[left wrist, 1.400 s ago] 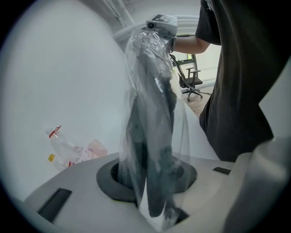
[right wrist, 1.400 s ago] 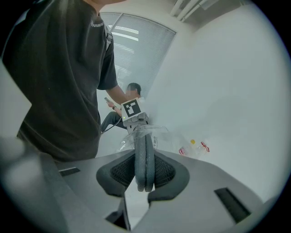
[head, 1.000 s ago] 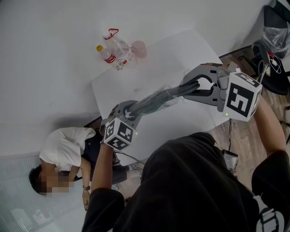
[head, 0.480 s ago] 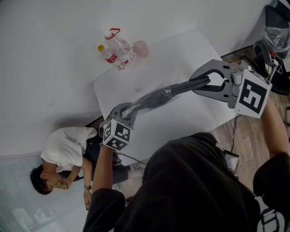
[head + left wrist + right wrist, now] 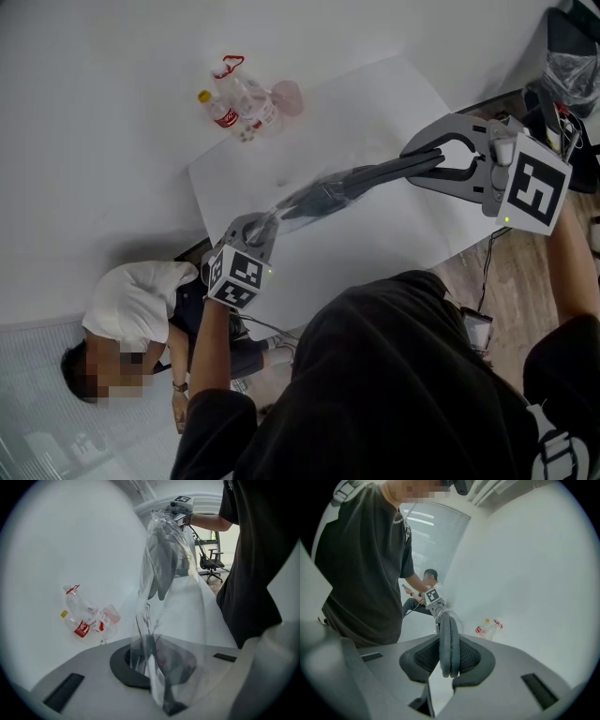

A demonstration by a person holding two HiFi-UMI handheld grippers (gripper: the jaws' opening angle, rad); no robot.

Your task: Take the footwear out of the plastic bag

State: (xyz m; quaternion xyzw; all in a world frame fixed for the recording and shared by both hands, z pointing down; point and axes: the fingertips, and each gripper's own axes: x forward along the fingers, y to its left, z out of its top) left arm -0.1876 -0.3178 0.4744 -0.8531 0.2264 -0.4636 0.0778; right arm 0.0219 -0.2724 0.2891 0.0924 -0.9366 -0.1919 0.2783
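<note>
Head view, from left: left gripper (image 5: 262, 222) just clamped shut on plastic bag (image 5: 302, 201); dark grey footwear (image 5: 386, 172) partly inside bag, held above white surface (image 5: 375, 248); right gripper (image 5: 437, 161) pinching footwear's free end, jaws partly apart.

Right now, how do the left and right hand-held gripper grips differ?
The left hand-held gripper pinches only the thin clear film of the plastic bag, its jaws almost together after just closing further. The right hand-held gripper clamps the thicker dark footwear, which holds its jaws apart. The left is at the near edge of the table; the right is over its right side. Both hold one load stretched between them.
</note>
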